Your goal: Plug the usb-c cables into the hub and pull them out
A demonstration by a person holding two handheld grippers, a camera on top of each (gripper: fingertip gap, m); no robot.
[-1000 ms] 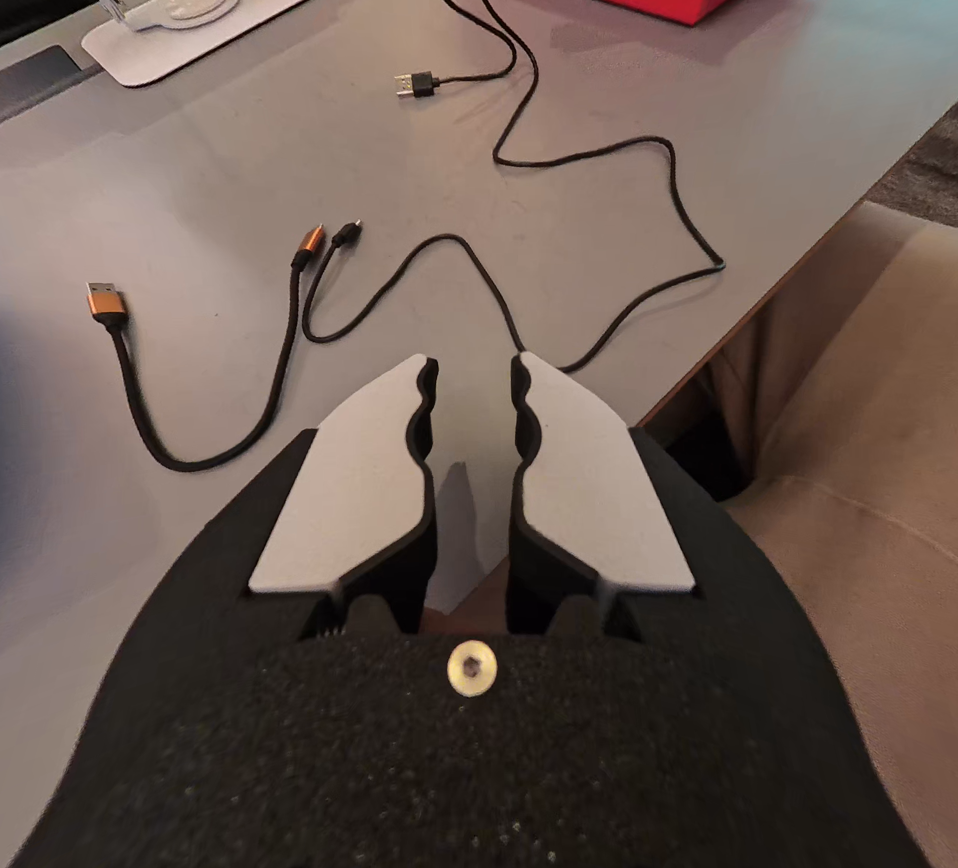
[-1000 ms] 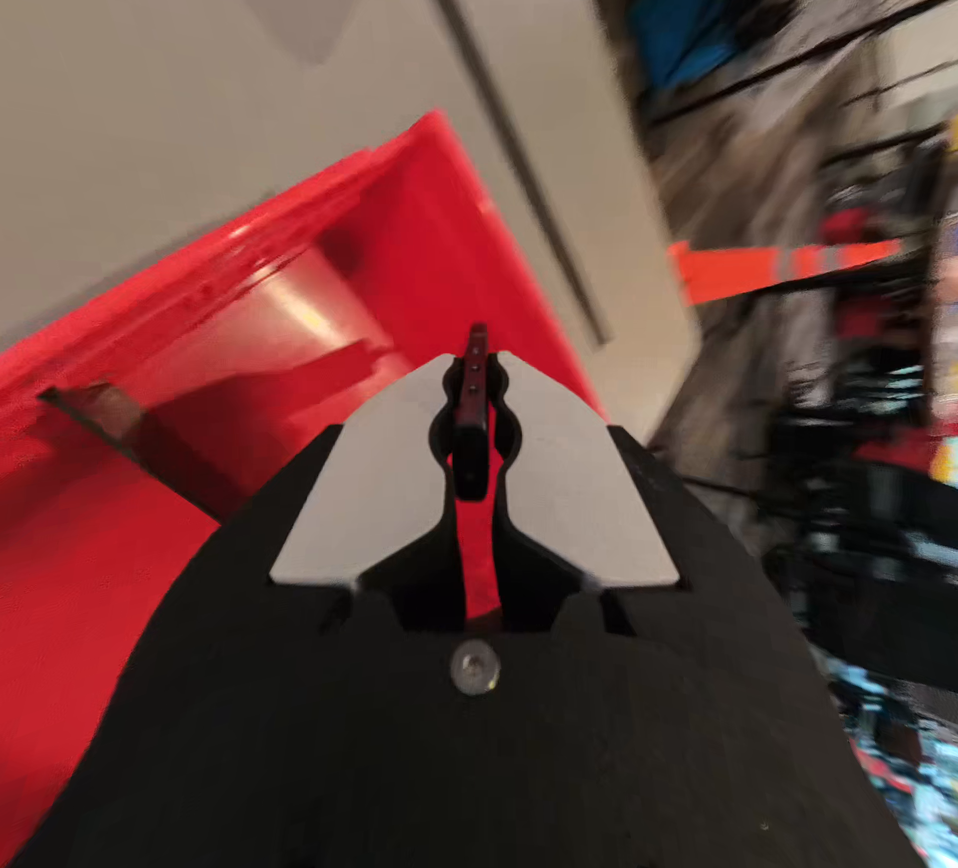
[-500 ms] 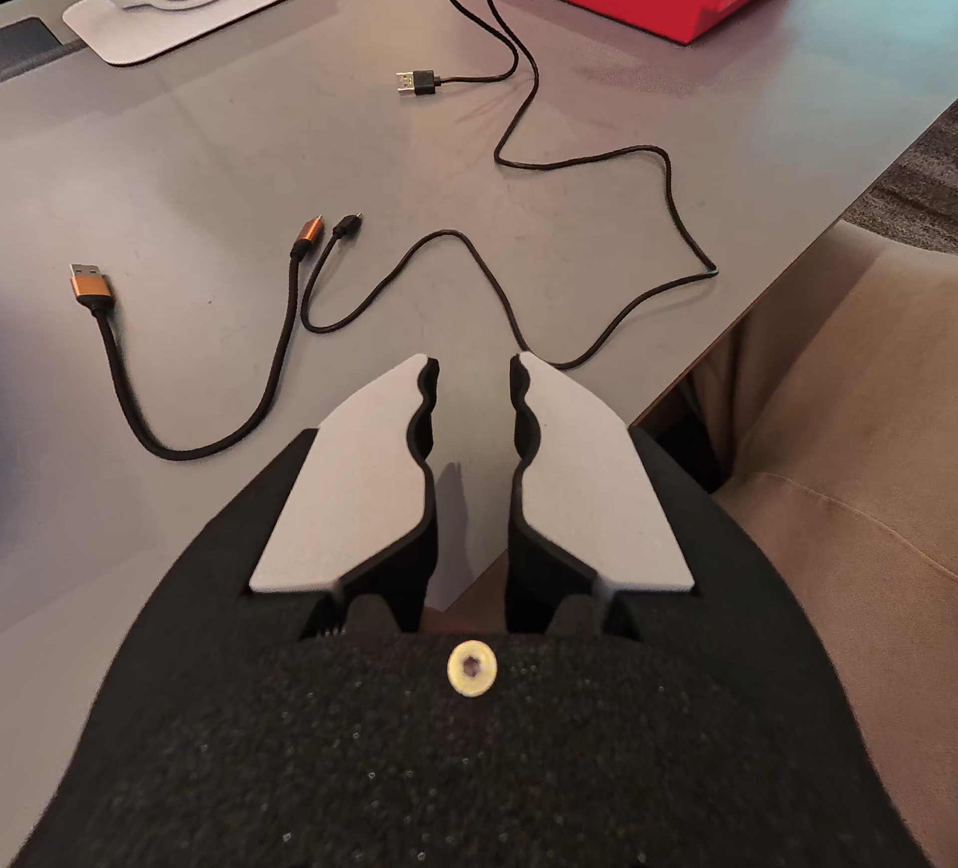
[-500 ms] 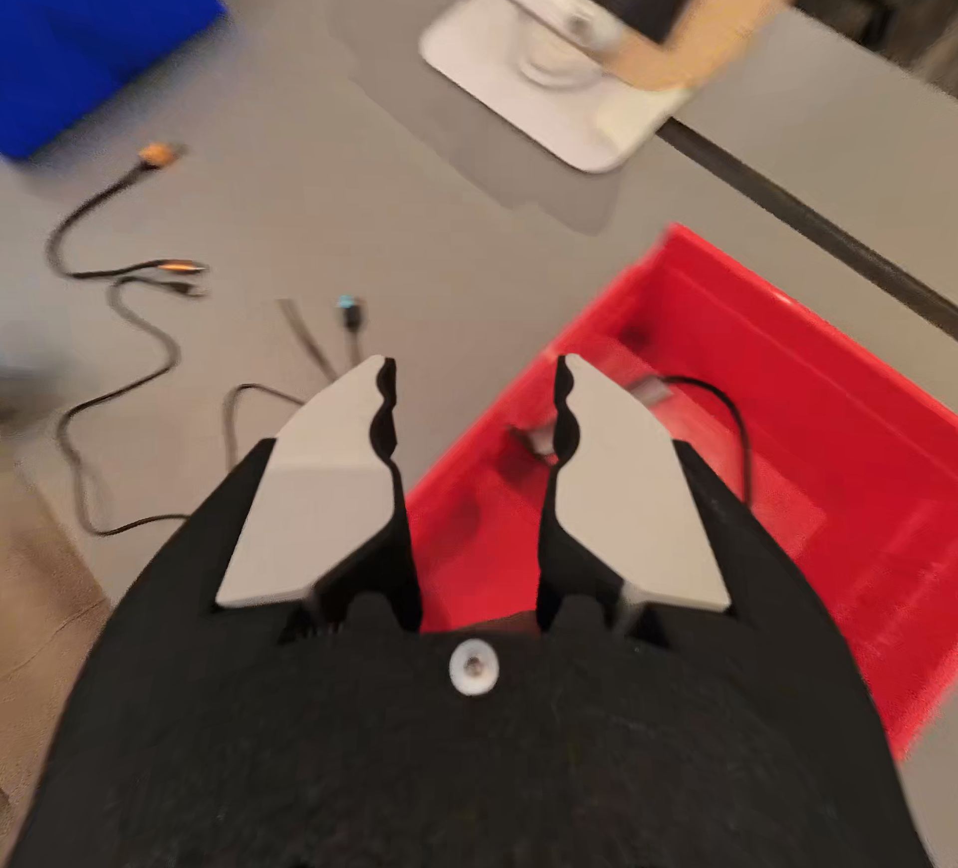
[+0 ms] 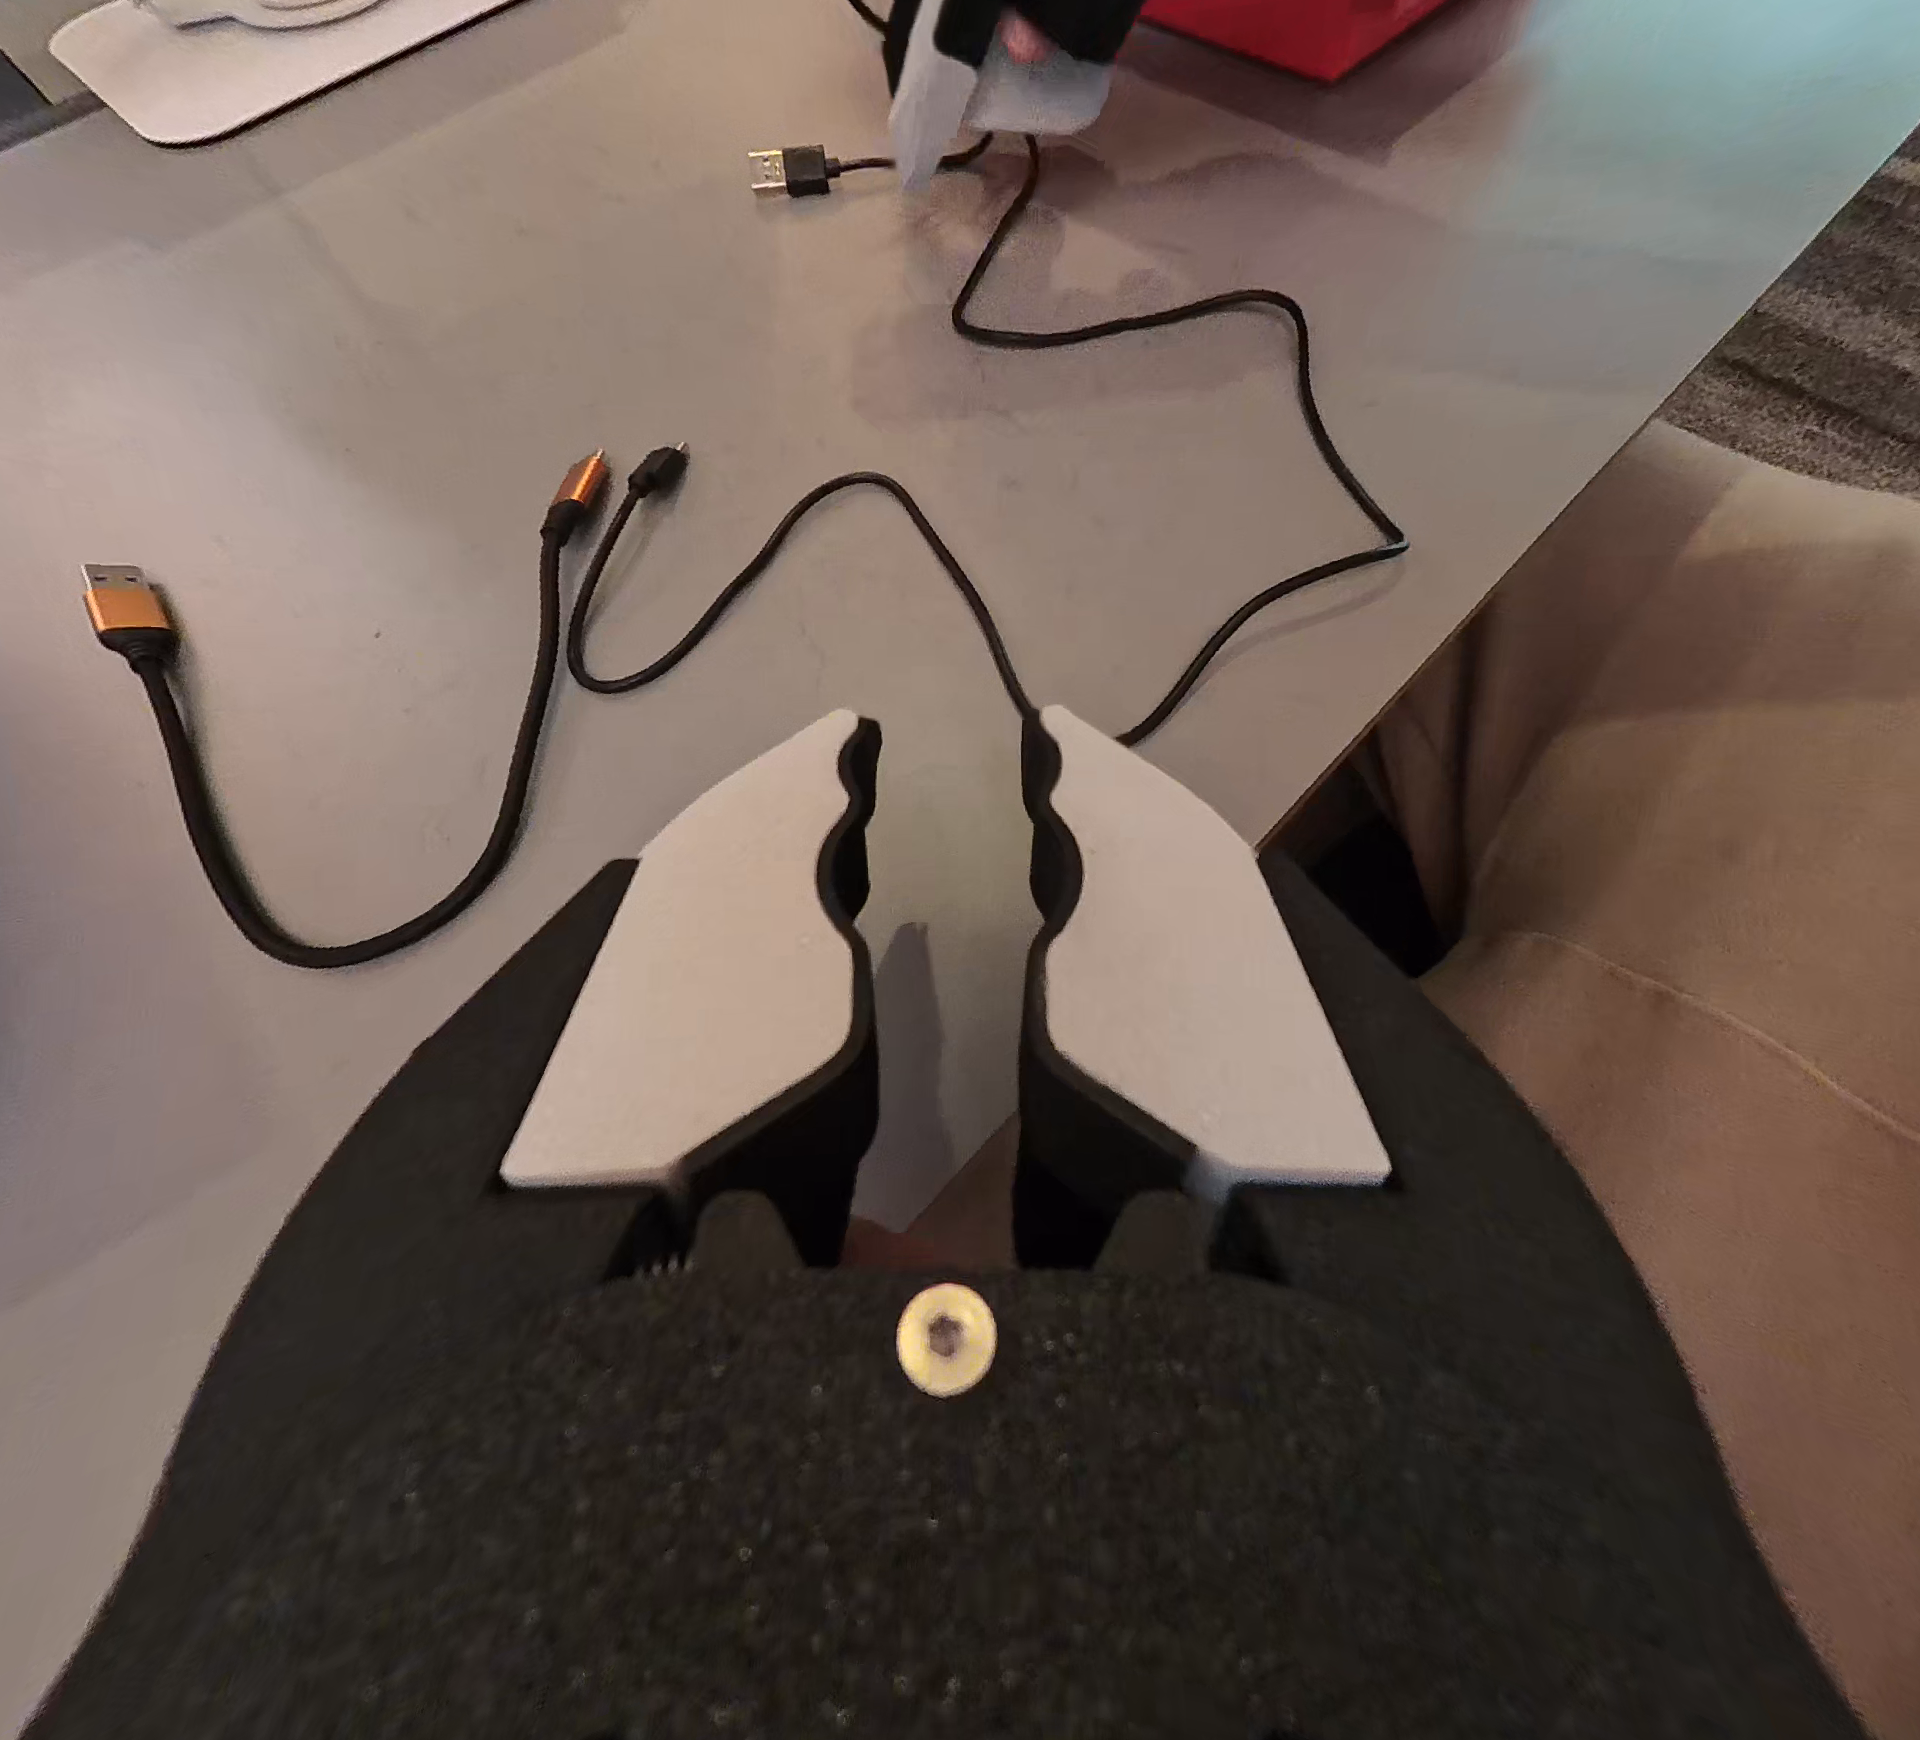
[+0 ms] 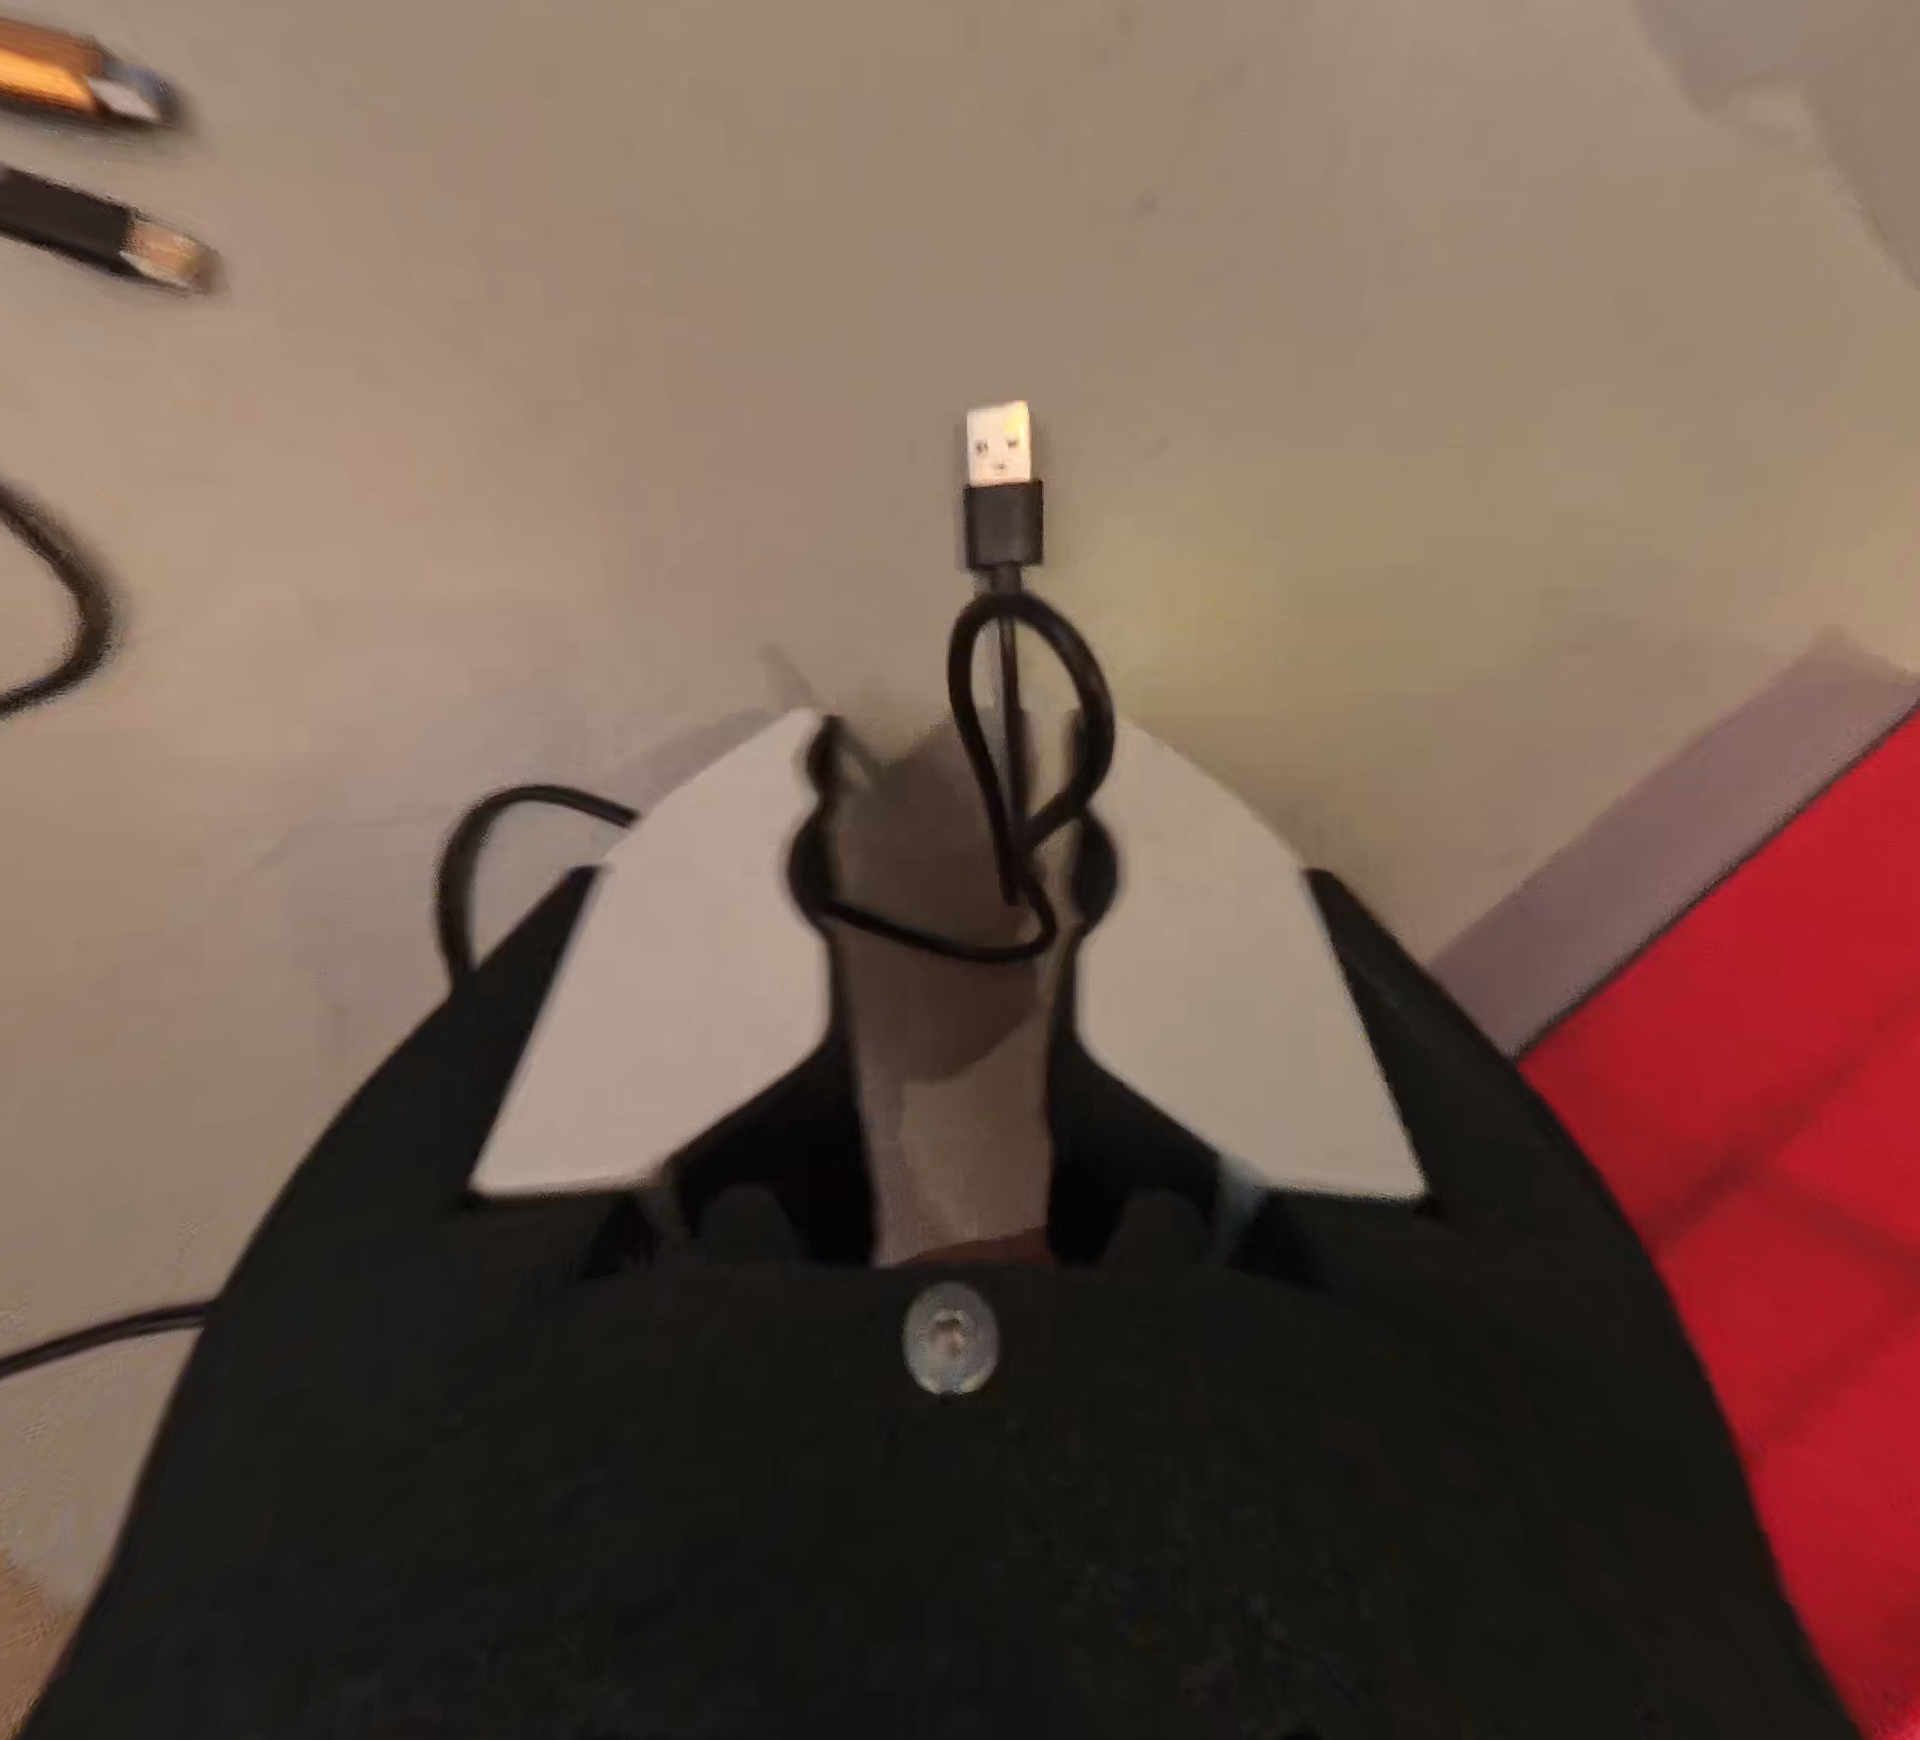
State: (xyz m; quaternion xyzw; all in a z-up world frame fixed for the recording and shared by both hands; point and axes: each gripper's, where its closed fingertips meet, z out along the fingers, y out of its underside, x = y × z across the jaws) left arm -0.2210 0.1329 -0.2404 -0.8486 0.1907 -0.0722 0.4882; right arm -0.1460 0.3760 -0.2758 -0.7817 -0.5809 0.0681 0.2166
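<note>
Right gripper [image 6: 951, 734] over the thin black cable [image 6: 1029, 734], left gripper [image 5: 951, 734] waiting.

The right gripper is released, its jaws apart above a small loop of the thin black cable; the flat plug [image 6: 1000, 485] of this cable lies on the grey table [image 6: 1143, 132] just ahead of the fingertips. A red bin [image 6: 1787, 1119] is at its right. The left gripper is released too, holding nothing, near the table edge. Ahead of it to the left lies the thick cable with orange plugs [image 5: 520, 734]. No hub shows in either view.
</note>
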